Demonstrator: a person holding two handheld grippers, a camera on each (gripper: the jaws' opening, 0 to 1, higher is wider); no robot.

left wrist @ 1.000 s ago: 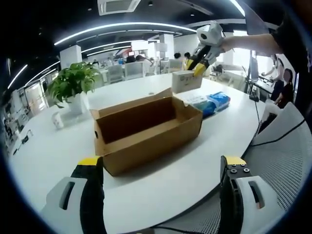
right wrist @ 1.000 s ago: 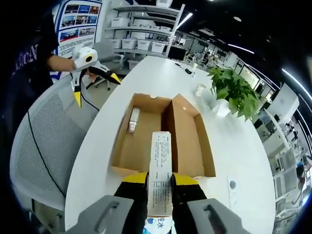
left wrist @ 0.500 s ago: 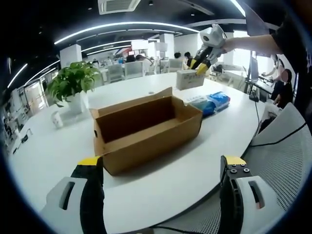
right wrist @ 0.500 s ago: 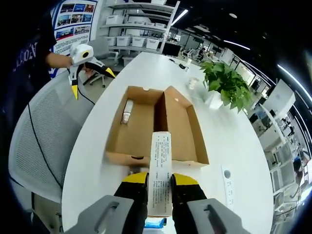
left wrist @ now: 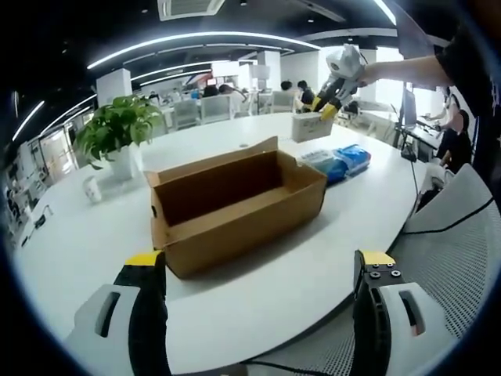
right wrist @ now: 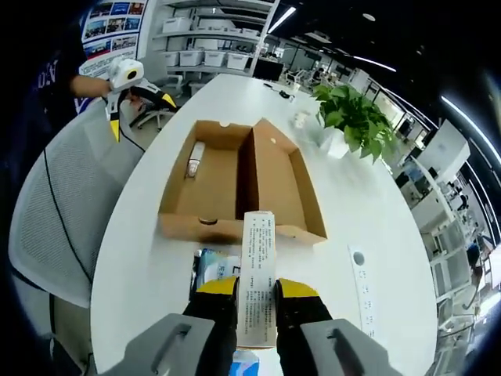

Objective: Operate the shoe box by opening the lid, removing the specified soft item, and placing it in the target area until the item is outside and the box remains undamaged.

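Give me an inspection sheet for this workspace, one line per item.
Surface: white oval table, mostly bare.
Job's things: open cardboard box, lid off beside the tray; a small white bottle lies inside; a white printed carton is held above the table, outside the box.
Clutter: blue-and-white soft packs beside the box; potted plant; white strip lying flat.
Grippers: right tongs shut on the carton; left tongs open, holding nothing.
Cables: a black cable runs over the grey mesh chair.
Surroundings: office with shelves of bins, desks, ceiling light strips.
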